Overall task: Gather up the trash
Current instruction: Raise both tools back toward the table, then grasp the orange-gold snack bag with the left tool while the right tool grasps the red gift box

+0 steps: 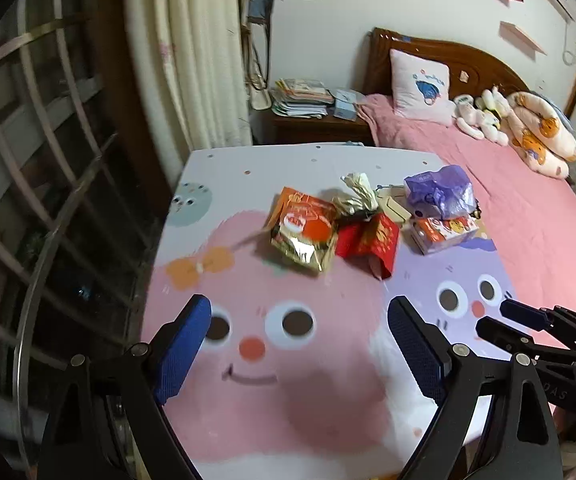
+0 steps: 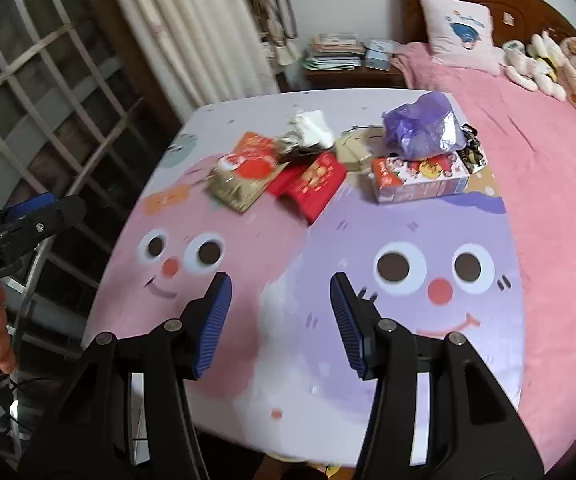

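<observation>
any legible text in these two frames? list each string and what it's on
"Robot.AI": on the body of the left gripper, at the left edge of the right wrist view.
"DAS": partial letters on the body of the right gripper, in the left wrist view; the rest is cut off.
Orange snack packet, red packet, cartoon-printed box: print is there, too blurred to read.

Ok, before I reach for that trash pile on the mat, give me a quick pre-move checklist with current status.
1. Left gripper jaws open, nothing between them: ok.
2. Right gripper jaws open, nothing between them: ok.
3. Orange snack packet reachable, nearest the left gripper: ok.
4. Red packet lying free: cannot tell, it touches its neighbours.
5. Purple bag resting on the tissue box: ok.
6. Trash bin in view: not ok.
</observation>
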A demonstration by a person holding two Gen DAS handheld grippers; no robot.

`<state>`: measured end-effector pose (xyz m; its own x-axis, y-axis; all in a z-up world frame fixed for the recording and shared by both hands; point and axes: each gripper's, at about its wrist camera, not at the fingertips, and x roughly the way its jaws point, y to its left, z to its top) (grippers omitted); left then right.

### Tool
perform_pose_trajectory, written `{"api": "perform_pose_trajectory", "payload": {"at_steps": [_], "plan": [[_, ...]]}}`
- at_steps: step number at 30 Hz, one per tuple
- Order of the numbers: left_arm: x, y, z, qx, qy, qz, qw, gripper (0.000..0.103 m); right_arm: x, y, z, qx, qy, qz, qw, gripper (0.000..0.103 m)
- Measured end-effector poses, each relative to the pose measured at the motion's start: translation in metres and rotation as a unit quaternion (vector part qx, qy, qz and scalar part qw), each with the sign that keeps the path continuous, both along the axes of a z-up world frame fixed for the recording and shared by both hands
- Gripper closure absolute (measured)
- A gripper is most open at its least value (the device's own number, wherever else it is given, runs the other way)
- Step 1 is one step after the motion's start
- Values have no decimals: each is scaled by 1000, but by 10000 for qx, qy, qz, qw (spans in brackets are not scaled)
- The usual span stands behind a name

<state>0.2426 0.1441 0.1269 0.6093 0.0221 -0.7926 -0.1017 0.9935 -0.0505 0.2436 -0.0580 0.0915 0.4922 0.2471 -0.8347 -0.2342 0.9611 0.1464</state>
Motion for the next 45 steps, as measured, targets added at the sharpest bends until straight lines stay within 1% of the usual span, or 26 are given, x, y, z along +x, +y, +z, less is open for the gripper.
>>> {"api": "perform_pose_trajectory", "payload": {"at_steps": [4,7,11,15,18,21,27,30,31,33,34,35,36,38,39,40,41,43,44,45], "plan": [[71,29,-25,-212,317,-336,9987,11,54,13,-19,-24,223,-502,9985,55],[123,48,-49,-295,539,-566,9965,11,95,22,-43,-45,417,-853,9955,55],[189,68,-93,-444,940,-823,9912,11,136,26,-76,-100,614,-1306,9895,55],[231,77,-136,-543,1302,-877,9861,11,170,25,-110,-69,852,-1710,9816,55],[253,81,-165,-714,1538,-843,9819,11,185,24,-128,-23,989,-1855,9776,55],[270,86,-186,-865,1693,-822,9783,11,197,27,-143,-85,1077,-1916,9755,55],[291,83,-218,-996,1960,-982,9706,11,207,36,-162,-173,1076,-1906,9756,55],[294,76,-227,-1062,2037,-1045,9676,11,208,41,-166,-171,1077,-1836,9769,55],[296,74,-227,-1041,1997,-1072,9684,11,209,43,-168,-216,1088,-1807,9773,57],[299,68,-230,-1059,1995,-1173,9671,11,209,49,-170,-274,1067,-1749,9784,64],[301,66,-231,-1083,1994,-1206,9664,11,209,50,-171,-262,1059,-1731,9788,66],[302,62,-231,-1108,1993,-1243,9657,11,209,51,-171,-228,1056,-1727,9790,70],[304,58,-232,-1141,1989,-1288,9648,13,209,53,-172,-151,1064,-1713,9793,75],[305,51,-232,-1172,1958,-1352,9642,25,209,56,-172,-81,1052,-1710,9796,78],[305,47,-232,-1151,1947,-1372,9644,35,209,58,-173,-91,1036,-1708,9798,79],[304,44,-232,-1172,1951,-1381,9639,47,210,60,-174,-95,1022,-1710,9799,80],[305,42,-233,-1261,1966,-1382,9625,53,210,61,-173,-97,1014,-1712,9800,81],[303,39,-235,-1324,2011,-1376,9608,82,207,59,-172,-75,1011,-1691,9804,83],[301,35,-234,-1260,2015,-1391,9613,86,207,60,-171,-47,996,-1676,9808,85],[295,30,-230,-1215,1937,-1449,9627,91,206,61,-171,6,999,-1655,9811,89]]}}
